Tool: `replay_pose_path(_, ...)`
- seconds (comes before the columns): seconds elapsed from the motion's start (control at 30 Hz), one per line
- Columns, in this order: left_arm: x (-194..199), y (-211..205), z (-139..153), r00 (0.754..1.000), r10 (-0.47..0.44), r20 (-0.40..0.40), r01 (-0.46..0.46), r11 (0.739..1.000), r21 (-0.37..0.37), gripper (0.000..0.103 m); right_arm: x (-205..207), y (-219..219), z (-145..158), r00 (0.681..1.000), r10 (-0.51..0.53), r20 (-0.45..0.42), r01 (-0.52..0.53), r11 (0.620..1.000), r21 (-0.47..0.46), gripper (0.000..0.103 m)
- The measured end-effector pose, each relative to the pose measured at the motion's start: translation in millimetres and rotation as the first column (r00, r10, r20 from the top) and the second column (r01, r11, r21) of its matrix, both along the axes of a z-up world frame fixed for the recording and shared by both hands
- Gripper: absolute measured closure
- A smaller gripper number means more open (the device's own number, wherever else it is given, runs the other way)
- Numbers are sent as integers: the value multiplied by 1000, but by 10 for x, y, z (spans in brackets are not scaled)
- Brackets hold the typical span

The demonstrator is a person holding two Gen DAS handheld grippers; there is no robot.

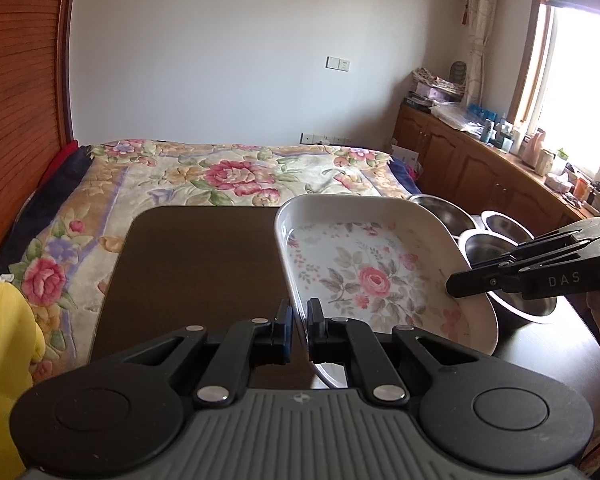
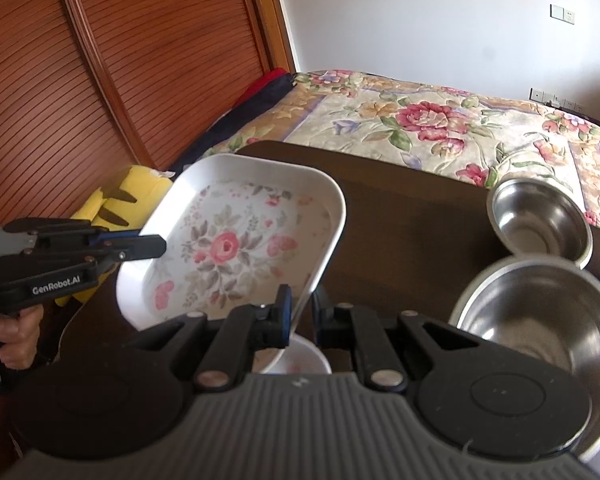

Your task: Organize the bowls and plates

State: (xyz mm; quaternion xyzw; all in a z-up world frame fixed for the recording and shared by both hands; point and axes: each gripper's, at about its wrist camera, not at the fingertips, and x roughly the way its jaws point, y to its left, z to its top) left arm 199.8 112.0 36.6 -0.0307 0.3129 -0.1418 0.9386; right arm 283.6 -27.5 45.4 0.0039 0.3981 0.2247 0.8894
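A white rectangular plate (image 1: 364, 276) with a pink rose pattern hangs tilted above the dark table (image 1: 196, 264). My left gripper (image 1: 300, 312) is shut on its near rim. My right gripper (image 1: 456, 286) comes in from the right and is clamped on the opposite rim. In the right wrist view the same plate (image 2: 236, 244) sits between the right gripper's (image 2: 302, 304) fingers, with the left gripper (image 2: 160, 246) pinching its left rim. Another white dish (image 2: 300, 356) shows partly under the plate. Steel bowls (image 2: 540, 220) (image 2: 536, 320) stand on the table to the right.
A bed with a floral blanket (image 1: 228, 176) lies beyond the table. A yellow plush toy (image 2: 128, 196) sits at the table's left. More steel bowls (image 1: 504, 224) crowd the table's right side. A wooden cabinet (image 1: 472, 156) with clutter runs under the window. A hand (image 2: 16, 332) holds the left gripper.
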Motion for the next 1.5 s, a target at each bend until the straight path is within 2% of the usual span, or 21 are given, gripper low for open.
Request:
replay_pose_path(0.3,-444,-141,-131,1000,-21,-6,21,1000,-13,69,-393,-80,-149,999,25,-20,-25,1000,12,90)
replay_pose_path(0.5,-591,-197,-211,1000,-15,-10,15,1000,-1,69,-520,-82,-204,999,45,-23,-45,999,7,90)
replay_pose_path(0.8,-626,-252,-355,999,-8,-44,9,1000,18,69,-496,-65,-274,998,53,-43,-52,999,6,90)
replay_pose_path(1.27,-596,-267,-420,998,3,-71,-2,1000,16,68,-508,-45,-292,998,55,-43,-55,998,2,90)
replay_pose_path(1.43,-582,-307,-442,998,13,-65,-11,999,40,68,-509,6,-268,998,54,-16,-54,999,-8,87)
replay_pose_path(1.5,-571,-304,-450,998,17,-66,-15,999,34,65,-523,17,-273,998,55,-3,-55,998,-19,83)
